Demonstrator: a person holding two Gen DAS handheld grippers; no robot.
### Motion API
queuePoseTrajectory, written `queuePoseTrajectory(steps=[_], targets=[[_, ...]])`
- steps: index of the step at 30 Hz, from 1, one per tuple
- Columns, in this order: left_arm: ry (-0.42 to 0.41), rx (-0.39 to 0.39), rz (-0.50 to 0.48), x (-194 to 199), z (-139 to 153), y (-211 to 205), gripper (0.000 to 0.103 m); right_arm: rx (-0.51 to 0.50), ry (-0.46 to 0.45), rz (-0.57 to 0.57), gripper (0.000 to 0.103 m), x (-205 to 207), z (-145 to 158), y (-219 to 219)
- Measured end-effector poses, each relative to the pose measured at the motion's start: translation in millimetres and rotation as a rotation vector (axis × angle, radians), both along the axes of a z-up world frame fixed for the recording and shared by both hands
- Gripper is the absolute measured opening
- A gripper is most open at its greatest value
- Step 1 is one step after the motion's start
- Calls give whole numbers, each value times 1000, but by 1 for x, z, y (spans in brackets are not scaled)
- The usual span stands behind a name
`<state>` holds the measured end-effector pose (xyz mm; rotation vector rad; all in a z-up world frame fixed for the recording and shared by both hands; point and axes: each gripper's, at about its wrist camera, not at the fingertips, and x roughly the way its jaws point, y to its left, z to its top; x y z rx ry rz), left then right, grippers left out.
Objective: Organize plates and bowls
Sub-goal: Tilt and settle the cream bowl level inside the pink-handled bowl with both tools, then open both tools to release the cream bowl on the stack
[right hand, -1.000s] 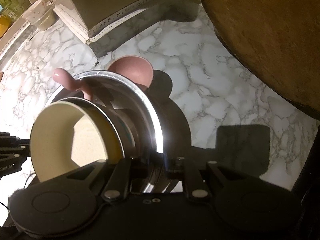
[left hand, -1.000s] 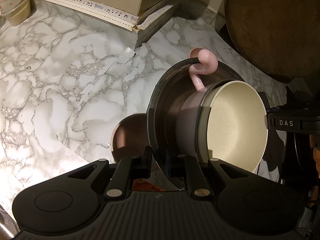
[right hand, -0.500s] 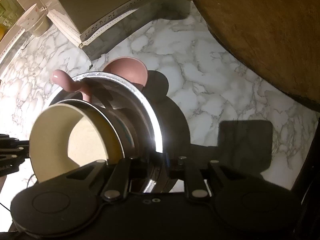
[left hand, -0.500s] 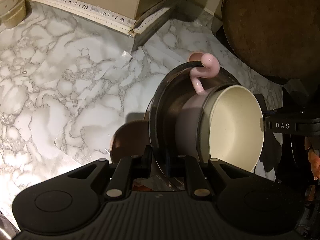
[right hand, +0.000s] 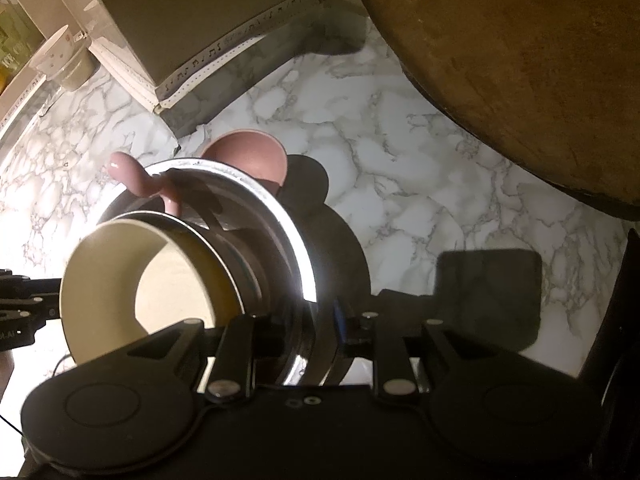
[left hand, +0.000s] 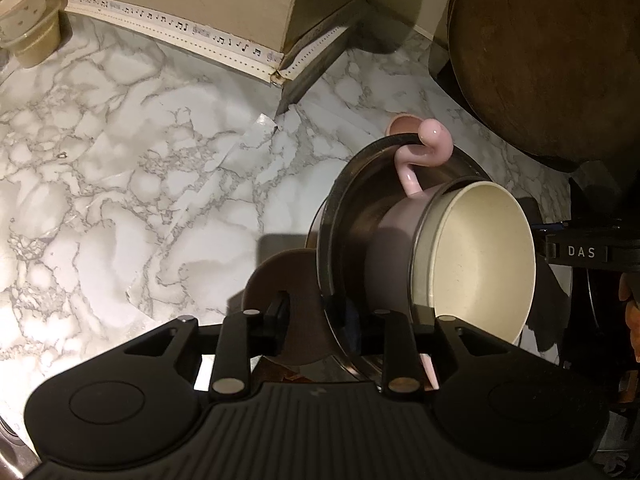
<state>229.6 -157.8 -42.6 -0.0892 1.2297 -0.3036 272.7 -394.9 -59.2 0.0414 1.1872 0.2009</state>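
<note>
A marble-patterned countertop [left hand: 120, 184] is seen under warm light. A trim strip printed with music notes [left hand: 168, 28] runs along the wall base. A large round wooden board [right hand: 520, 60] is leaned at the right edge.

Matte black left gripper [left hand: 328, 320] with ribbed housing, silver screws, seemingly "DAS" lettering.

The steel bowl [left hand: 344, 216] hides most of the brown dish [left hand: 280, 280] behind it.
</note>
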Motion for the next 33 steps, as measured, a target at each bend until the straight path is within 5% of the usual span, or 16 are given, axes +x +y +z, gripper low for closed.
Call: queuePoseTrajectory(steps=[14,20,33], targets=[[-125,12,-53,-19,21,4,29,12,-75,-22,25,-31,28,3],[-185,16,-89,-32,32,4,29,-17,-156,-22,44,-59,45,14],[-294,-1,-147,-70,51,8,29,2,-320,-68,49,-119,67,36]])
